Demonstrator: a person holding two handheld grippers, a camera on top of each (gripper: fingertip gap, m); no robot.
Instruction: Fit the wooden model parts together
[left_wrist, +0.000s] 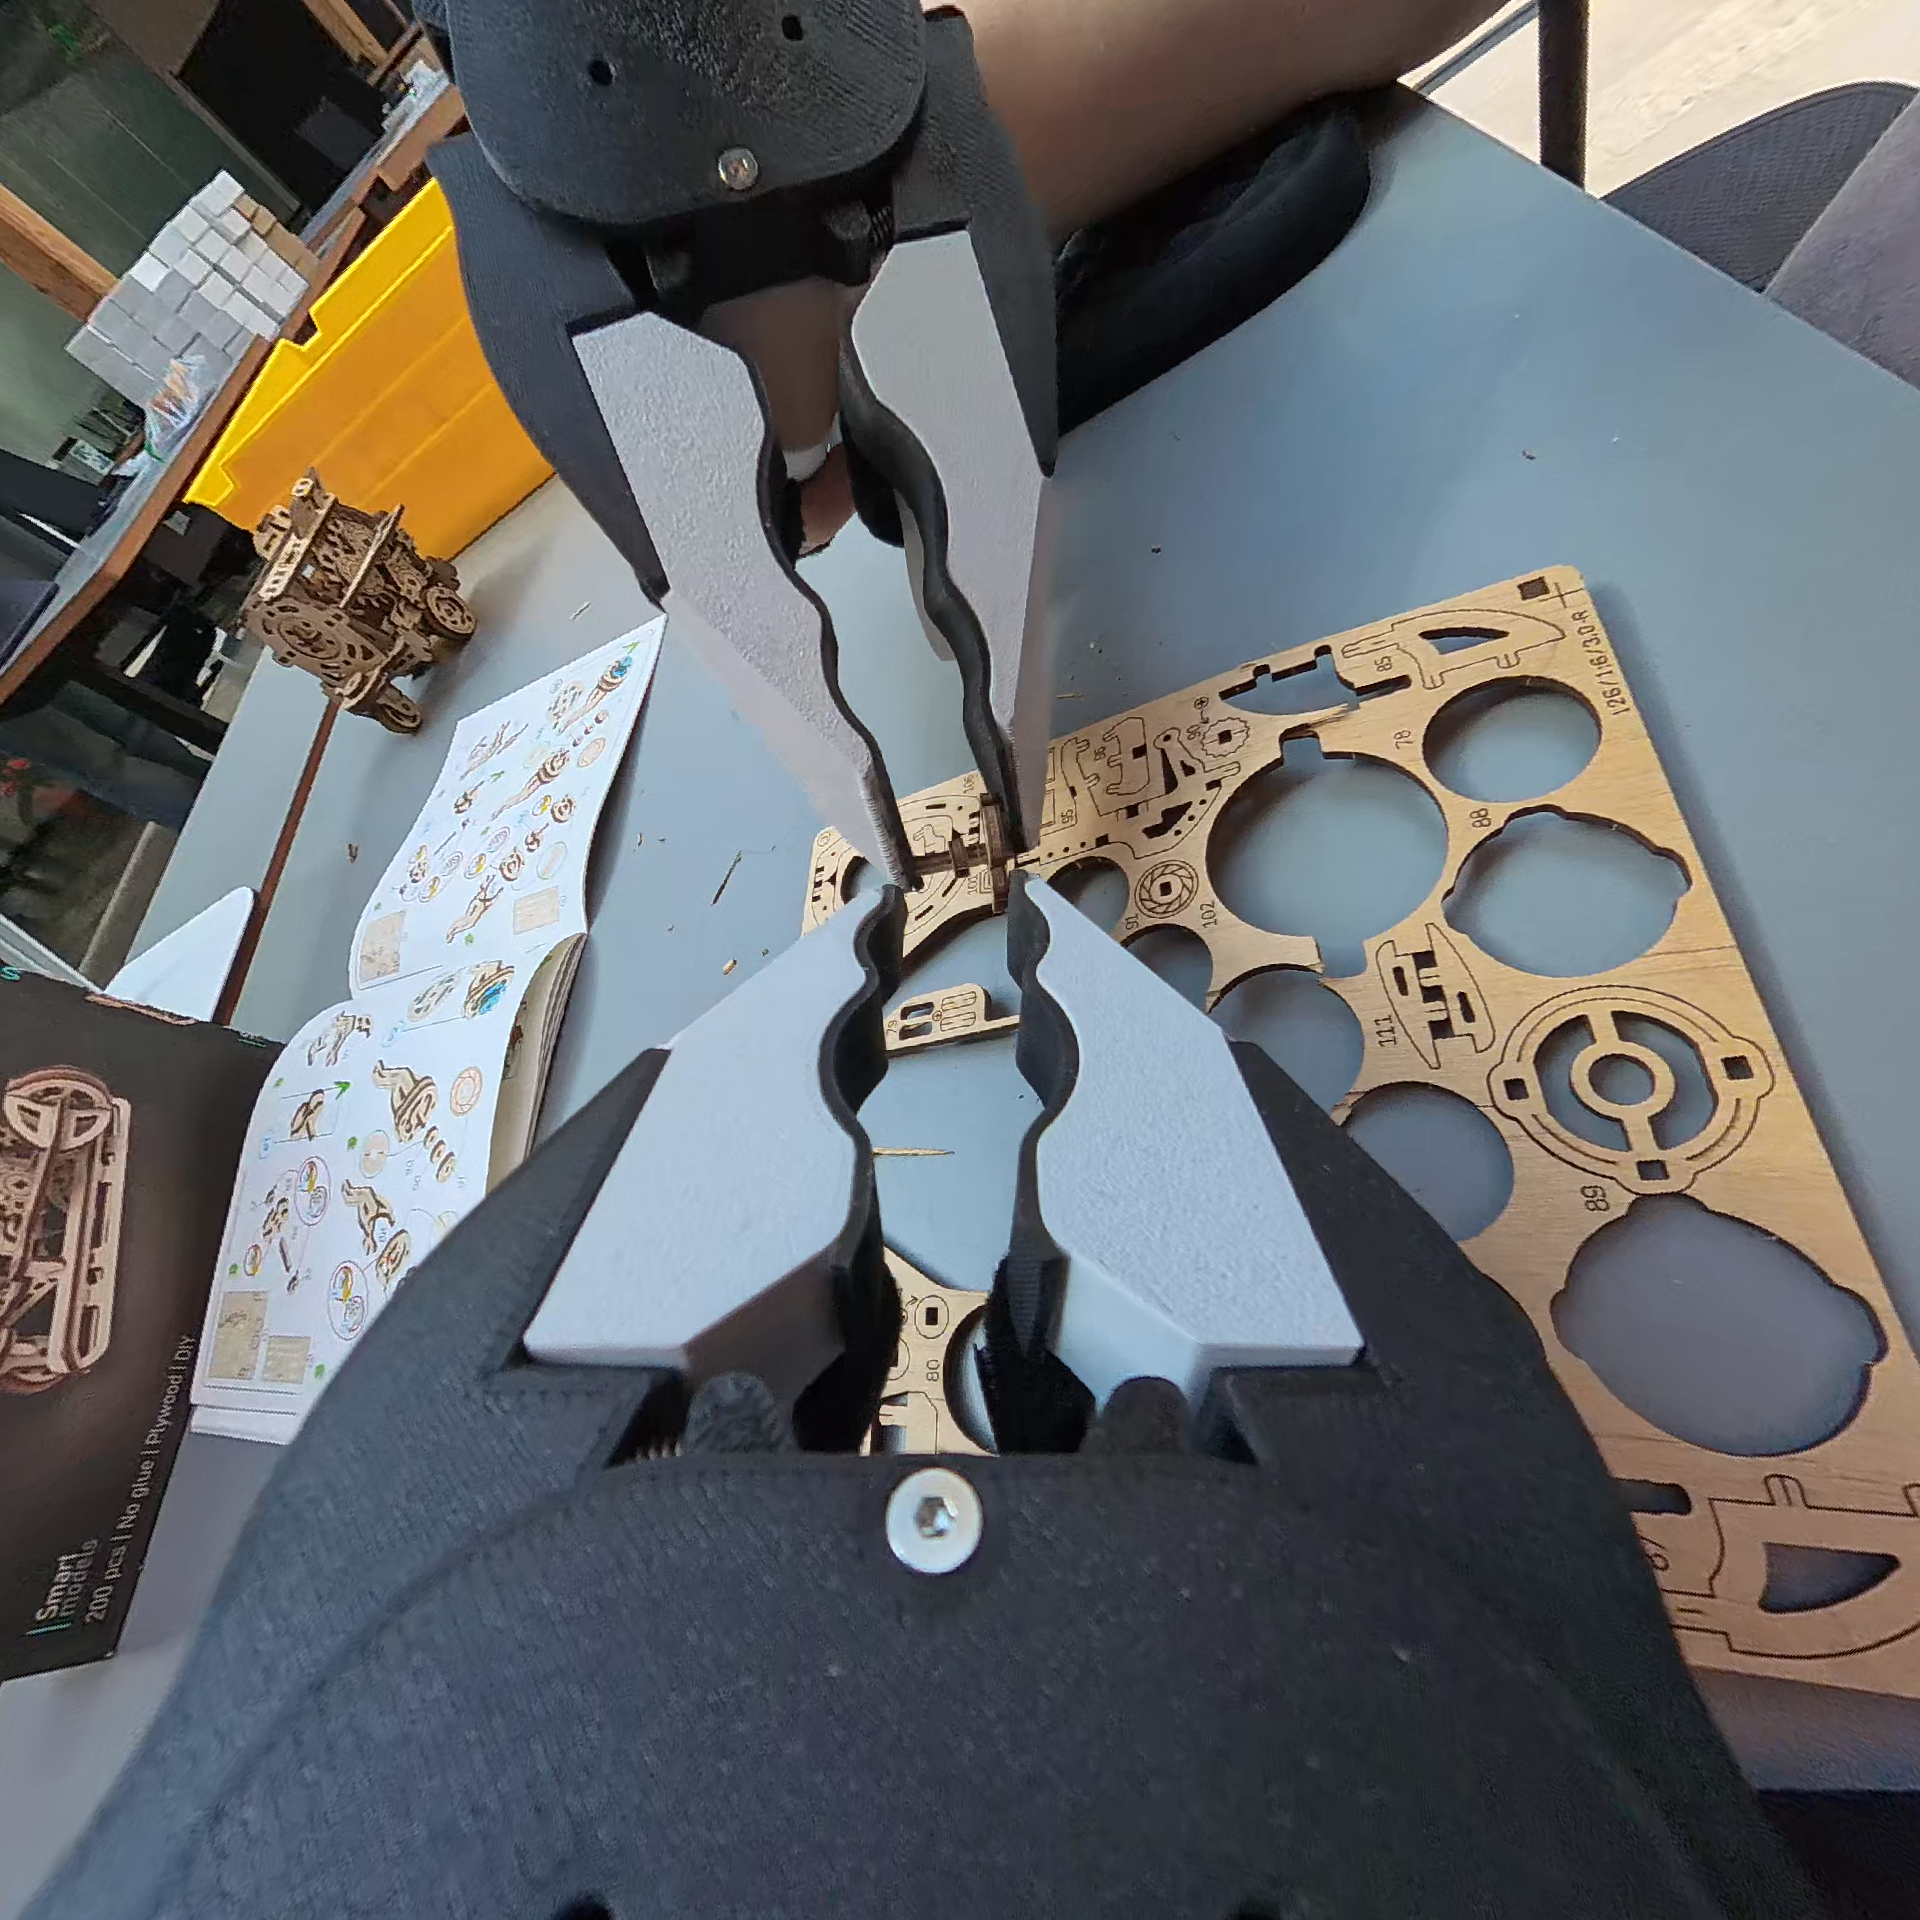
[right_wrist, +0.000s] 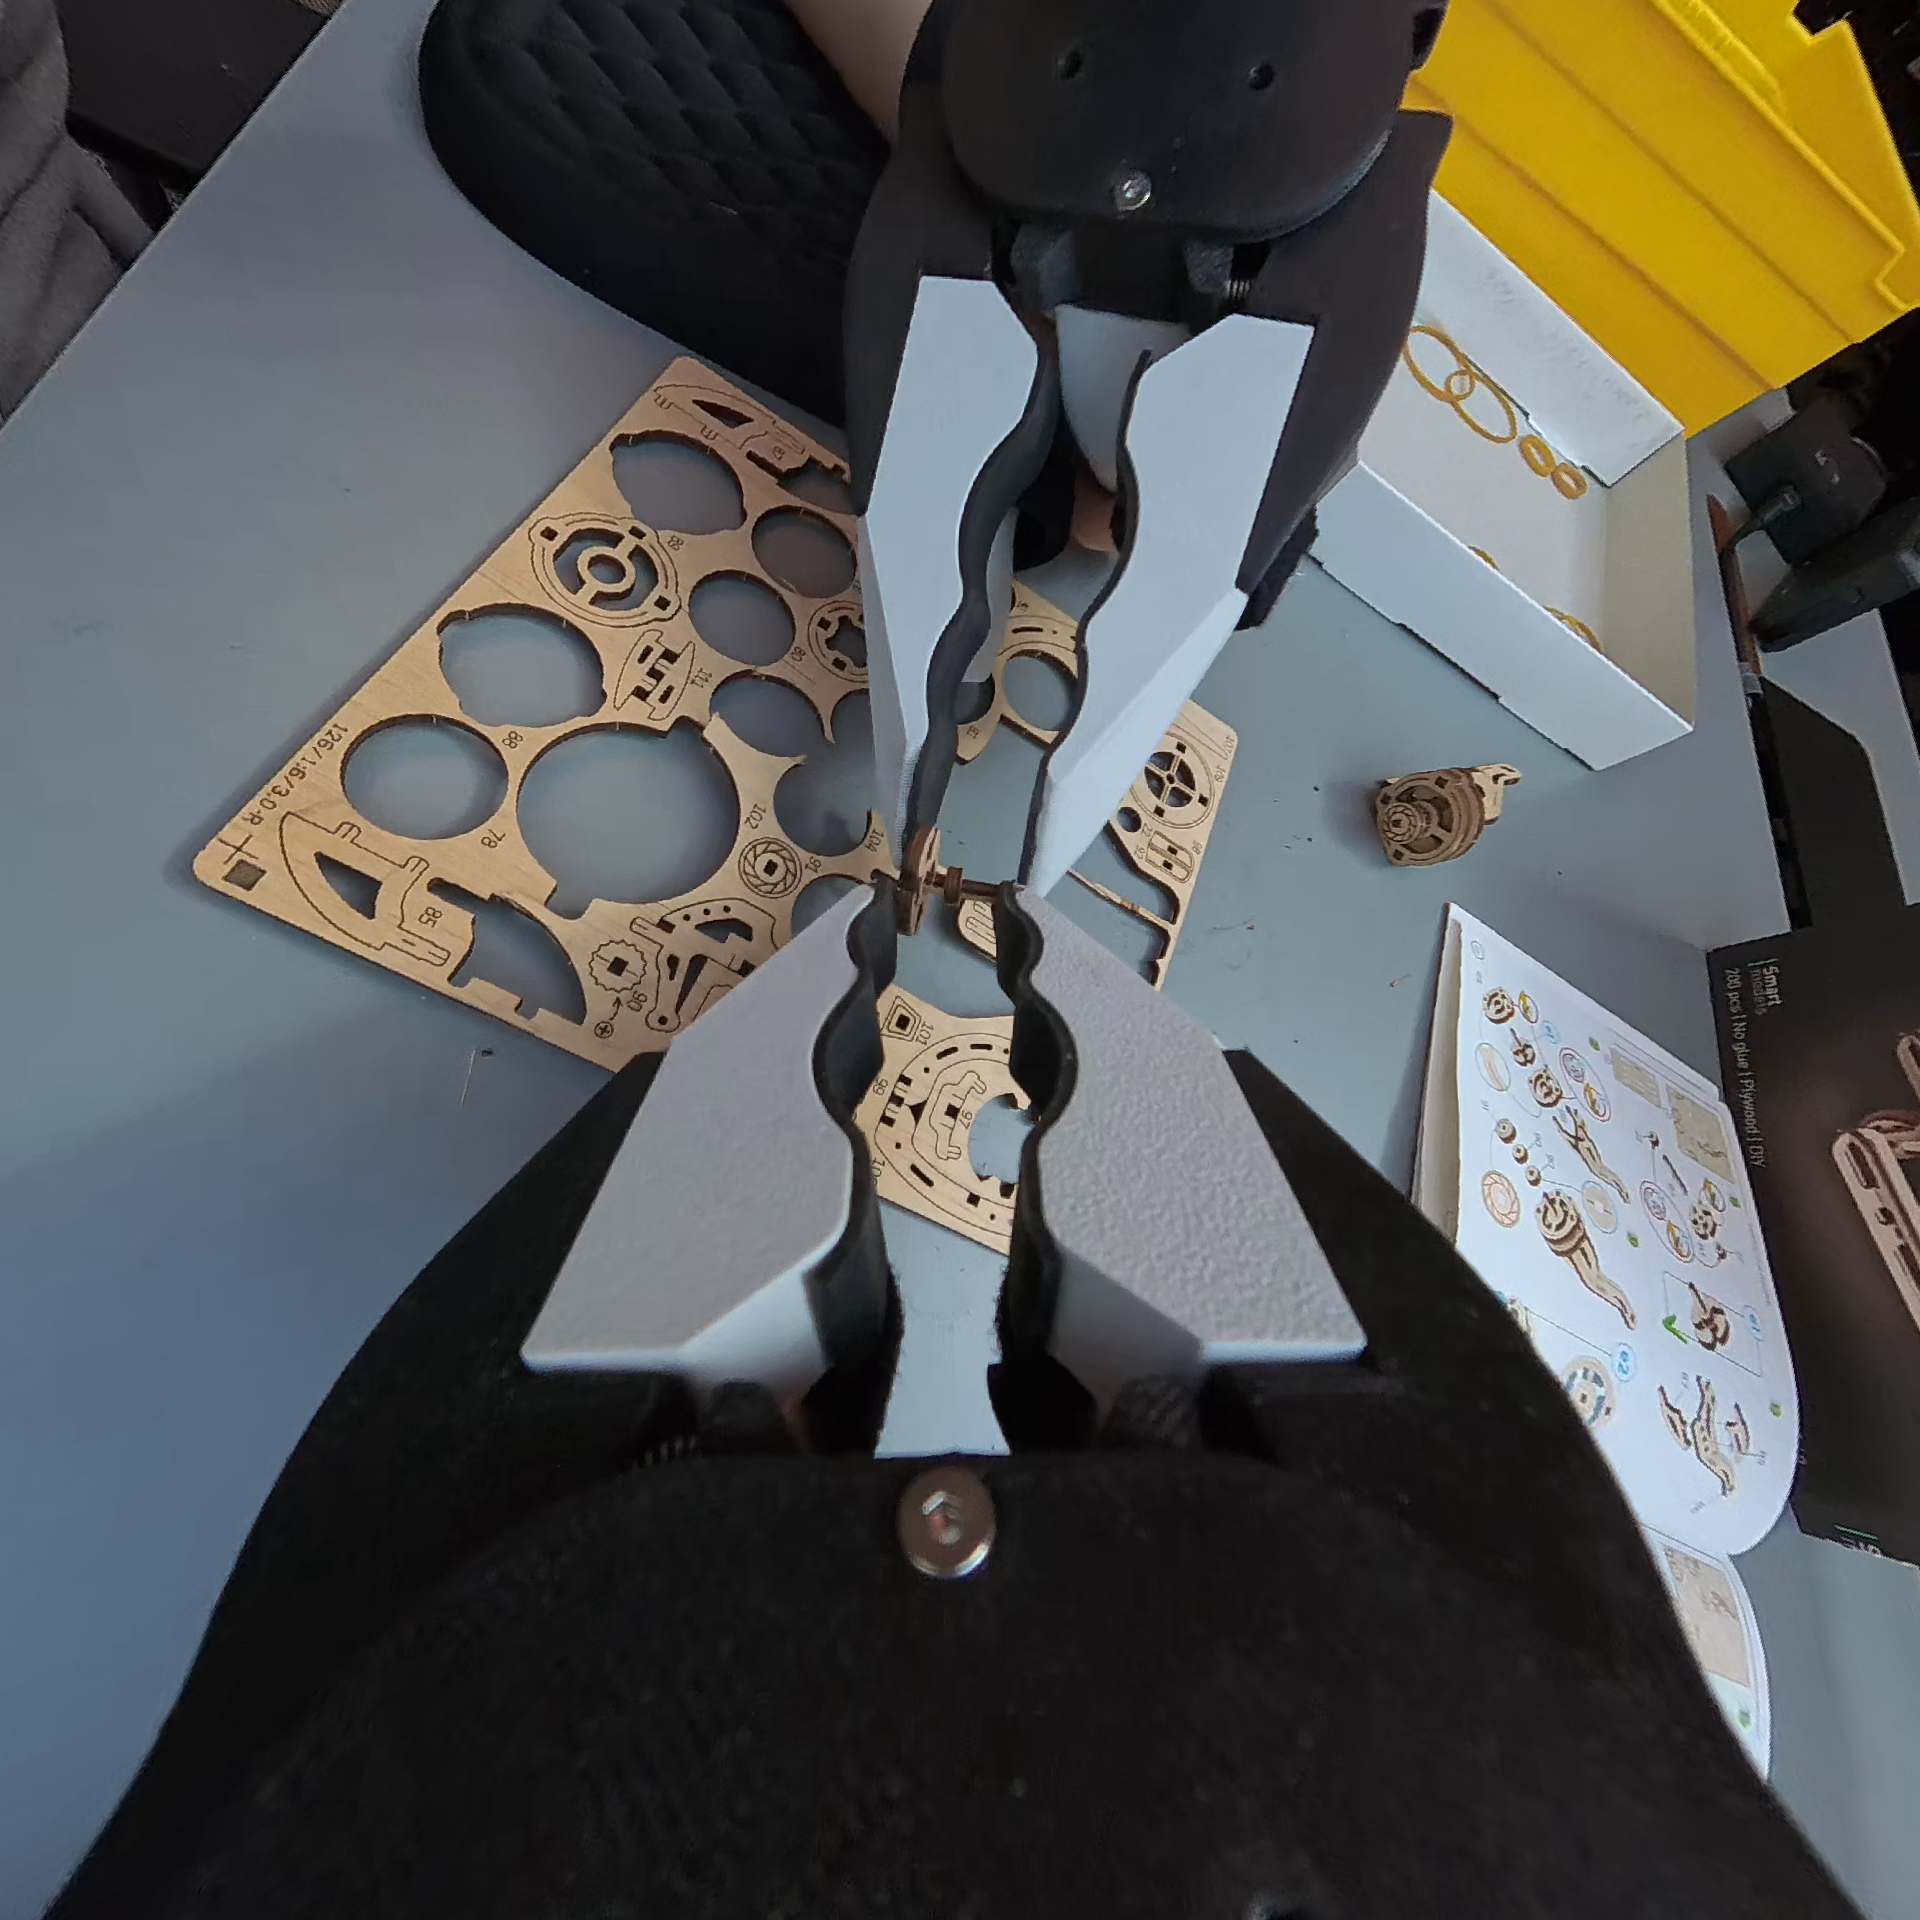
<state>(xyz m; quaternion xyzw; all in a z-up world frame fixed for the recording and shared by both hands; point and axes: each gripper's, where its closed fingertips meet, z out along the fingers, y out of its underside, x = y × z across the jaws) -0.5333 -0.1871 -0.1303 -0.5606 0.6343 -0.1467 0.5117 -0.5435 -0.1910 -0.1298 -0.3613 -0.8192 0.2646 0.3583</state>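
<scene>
**Small wooden part held between two grippers**

A small wooden part (left_wrist: 961, 854) is held above the plywood sheet (left_wrist: 1621, 1049), clamped at its ends by the tips of both the left gripper (left_wrist: 956, 902) and the right gripper (right_wrist: 940, 894). A booklet (left_wrist: 436, 997) is seen beside the sheet on the grey table (left_wrist: 1455, 416).

You get bright, even daylight and soft, faint shadows on the grey table (left_wrist: 1351, 499). Both wide-angle views bend strongly at the edges. The nearest gripper bodies look slightly soft, while the plywood sheet (right_wrist: 436, 831) stays sharp.
</scene>
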